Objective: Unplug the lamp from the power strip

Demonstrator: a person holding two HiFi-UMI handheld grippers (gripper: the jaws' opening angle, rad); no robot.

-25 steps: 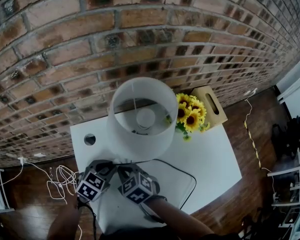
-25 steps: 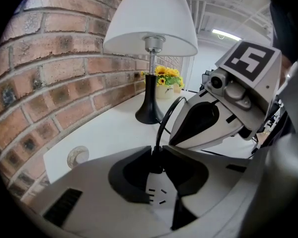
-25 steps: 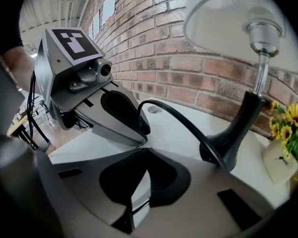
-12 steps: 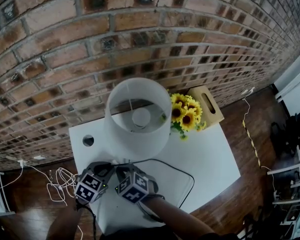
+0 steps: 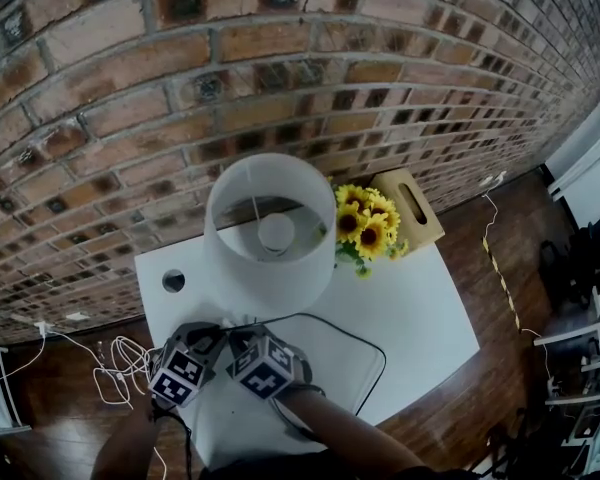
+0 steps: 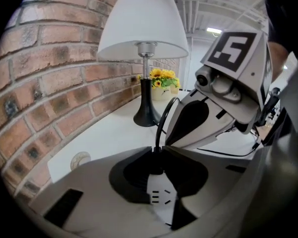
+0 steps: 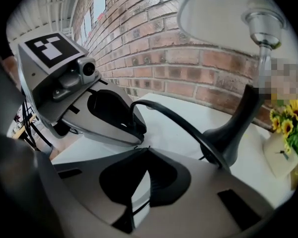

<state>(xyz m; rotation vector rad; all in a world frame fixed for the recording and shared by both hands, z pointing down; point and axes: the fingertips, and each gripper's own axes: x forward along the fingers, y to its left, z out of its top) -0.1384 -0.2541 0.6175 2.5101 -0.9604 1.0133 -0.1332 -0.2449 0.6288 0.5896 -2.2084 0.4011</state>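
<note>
The left hand-held gripper (image 6: 156, 151) pinches the black plug (image 6: 157, 165) seated in the white slotted power strip (image 6: 160, 196); the right hand-held gripper (image 7: 147, 148) clamps that smooth plastic strip.

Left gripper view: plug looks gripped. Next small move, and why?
Probably pull the left hand-held gripper straight away from the power strip. Its jaws are closed on the black plug, which sits in the strip, and the right hand-held gripper seems clamped on it.
</note>
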